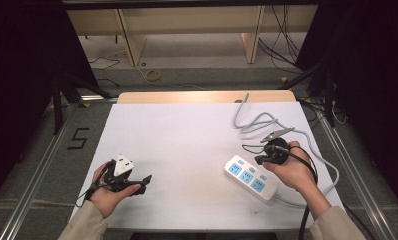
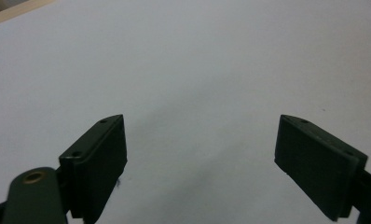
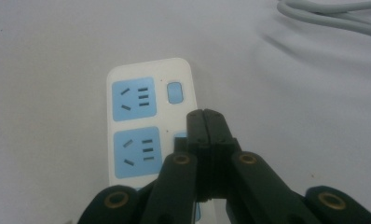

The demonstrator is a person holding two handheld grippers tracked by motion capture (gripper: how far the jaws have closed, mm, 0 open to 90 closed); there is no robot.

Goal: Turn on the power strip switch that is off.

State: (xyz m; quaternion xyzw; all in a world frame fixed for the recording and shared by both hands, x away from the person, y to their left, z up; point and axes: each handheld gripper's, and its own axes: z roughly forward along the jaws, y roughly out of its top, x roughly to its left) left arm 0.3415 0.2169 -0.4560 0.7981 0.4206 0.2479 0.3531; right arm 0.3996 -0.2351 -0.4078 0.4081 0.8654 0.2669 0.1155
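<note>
Two grippers are in play over the white table (image 1: 187,130), and the work in hand appears to be operating a switch on the power strip (image 1: 250,177). The right gripper (image 3: 204,122) has its jaws pressed flat together with nothing between them, and their joined tip sits over the second blue switch button (image 3: 178,138), partly covering it. Whether the tip touches the button cannot be told. The power strip lies near the table's right front corner, at an angle, with its grey cable (image 1: 257,122) looping away toward the far edge.

The next move likely calls for a short, straight push down on that button, with the tip kept clear of the adjacent socket (image 3: 136,151).

The right hand (image 1: 292,170) is held above the strip's right side, gripper pointing left and downward. The left gripper (image 2: 200,154) hangs with jaws spread wide and empty above bare table, well apart from the strip, its hand (image 1: 109,192) resting near the front left edge.
</note>
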